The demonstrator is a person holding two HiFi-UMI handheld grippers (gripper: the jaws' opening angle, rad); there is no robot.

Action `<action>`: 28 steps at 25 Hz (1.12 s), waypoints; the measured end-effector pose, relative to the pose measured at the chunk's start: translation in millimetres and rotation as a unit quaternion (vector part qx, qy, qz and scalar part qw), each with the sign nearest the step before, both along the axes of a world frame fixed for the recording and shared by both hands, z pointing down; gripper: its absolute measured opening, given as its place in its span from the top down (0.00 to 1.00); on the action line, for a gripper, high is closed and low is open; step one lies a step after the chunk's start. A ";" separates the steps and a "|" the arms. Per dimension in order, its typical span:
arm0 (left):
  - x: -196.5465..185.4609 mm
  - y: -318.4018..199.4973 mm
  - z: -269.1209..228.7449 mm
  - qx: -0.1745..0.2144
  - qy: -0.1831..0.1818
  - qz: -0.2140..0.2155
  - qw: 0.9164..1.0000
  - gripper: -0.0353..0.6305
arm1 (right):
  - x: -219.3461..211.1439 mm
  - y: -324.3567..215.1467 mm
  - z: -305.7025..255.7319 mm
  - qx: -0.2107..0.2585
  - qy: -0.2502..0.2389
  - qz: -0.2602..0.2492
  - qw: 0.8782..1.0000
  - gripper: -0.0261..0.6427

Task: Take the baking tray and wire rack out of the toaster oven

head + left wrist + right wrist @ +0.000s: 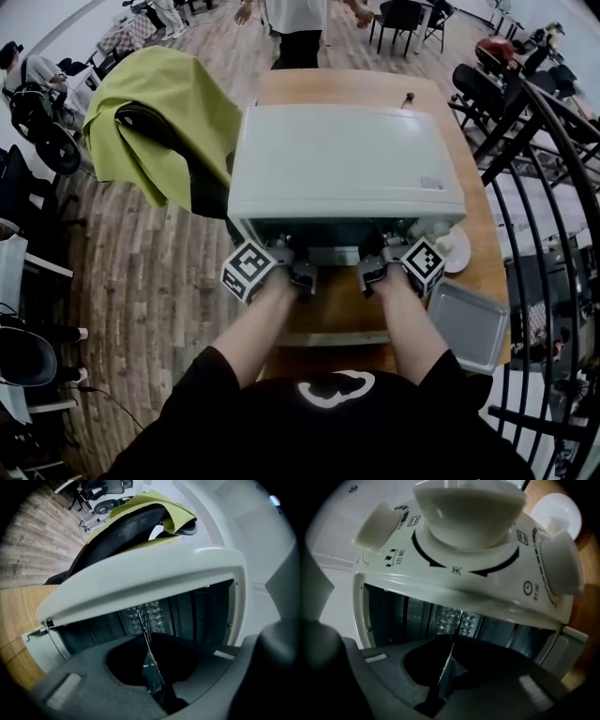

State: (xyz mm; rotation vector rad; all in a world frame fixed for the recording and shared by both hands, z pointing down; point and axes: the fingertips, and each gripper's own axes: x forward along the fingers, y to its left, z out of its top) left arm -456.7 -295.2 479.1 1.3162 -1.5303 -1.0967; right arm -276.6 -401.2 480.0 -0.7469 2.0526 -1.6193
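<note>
The white toaster oven (342, 159) stands on a wooden table with its door (333, 337) folded down toward me. Both grippers reach level into its mouth. My left gripper (302, 274) is shut on the front edge of the wire rack (149, 641), which shows edge-on as thin wires running back into the dark cavity. My right gripper (373, 274) is shut on the same rack (451, 656) further right, under the control panel. In the head view the rack is hidden by the oven's top. The grey baking tray (466, 323) lies on the table to the right of the door.
Three white knobs (468, 513) sit on the oven's control panel. A white dish (455, 248) stands by the oven's right corner. A chair draped in green cloth (159, 112) is at the left, black railings (553, 187) at the right, and a person (298, 28) beyond the table.
</note>
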 end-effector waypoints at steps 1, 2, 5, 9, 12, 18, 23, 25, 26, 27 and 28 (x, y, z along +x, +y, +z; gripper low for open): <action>-0.3 -0.6 -0.9 -0.001 0.000 0.001 1.000 0.90 | -0.5 0.0 -0.4 -0.001 0.001 0.000 1.000 0.94; -0.8 -1.0 -1.2 -0.001 0.002 0.001 1.000 0.90 | -1.0 0.1 -0.5 -0.002 0.001 0.000 1.000 0.94; -0.9 -0.2 -0.2 0.000 0.009 0.004 1.000 0.91 | -0.9 1.2 -0.2 -0.002 0.002 0.000 1.000 0.94; 1.5 3.0 0.4 -0.002 0.011 0.006 1.000 0.91 | 1.5 3.7 -0.3 0.003 0.003 0.000 1.000 0.94; 2.3 6.7 0.3 -0.004 0.010 0.007 1.000 0.91 | 2.6 7.5 0.1 -0.001 0.007 0.001 1.000 0.94; 11.9 23.0 -0.5 -0.008 0.011 0.007 1.000 0.91 | 12.9 23.4 0.3 -0.003 0.008 -0.001 1.000 0.94; 22.7 43.0 -3.5 -0.012 0.009 0.004 1.000 0.91 | 23.5 41.6 -0.1 -0.002 0.007 -0.008 1.000 0.94; 27.7 52.0 -4.0 -0.013 0.009 0.001 1.000 0.91 | 29.2 50.8 0.5 -0.007 0.006 -0.008 1.000 0.94; 30.5 56.7 -4.0 -0.012 0.009 0.000 1.000 0.91 | 32.1 55.9 0.4 -0.009 0.007 -0.008 1.000 0.94; 33.3 61.3 -4.0 -0.012 0.009 0.000 1.000 0.91 | 34.9 60.7 -0.2 -0.010 0.008 -0.009 1.000 0.94; 36.1 65.5 -4.1 -0.012 0.009 0.000 1.000 0.91 | 37.7 65.1 -1.0 -0.009 0.008 -0.010 1.000 0.94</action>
